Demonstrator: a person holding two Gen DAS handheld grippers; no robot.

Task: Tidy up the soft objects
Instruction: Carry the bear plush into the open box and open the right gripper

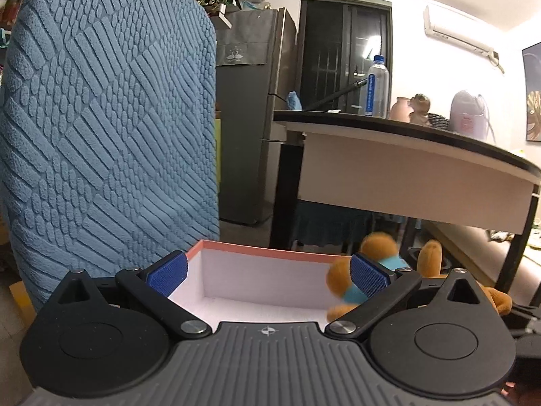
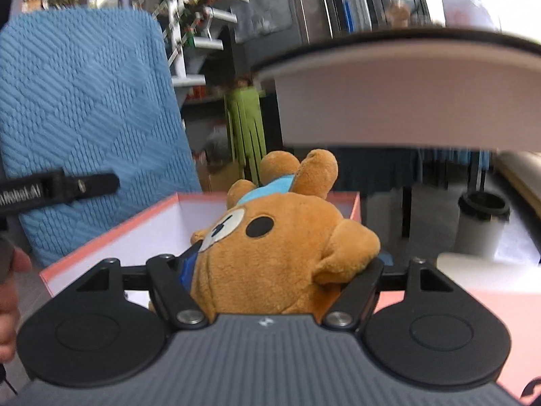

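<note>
A brown plush bear [image 2: 280,250] with a blue shirt sits between the fingers of my right gripper [image 2: 284,264], which is shut on its head. The bear hangs over the near right part of a pink box [image 2: 111,230] with a white inside. In the left wrist view the same bear [image 1: 341,287] shows at the box's right edge, partly behind my right-hand finger pad. My left gripper [image 1: 267,274] is open over the pink box [image 1: 257,250], with nothing between its blue pads [image 1: 167,274].
A tall blue textured cushion [image 1: 108,128] stands left of the box. A table [image 1: 422,176] with a dark top overhangs at the right, carrying a water bottle [image 1: 376,86]. A second pink box surface [image 2: 490,321] lies at the lower right. A person's hand [image 2: 10,291] is at the left edge.
</note>
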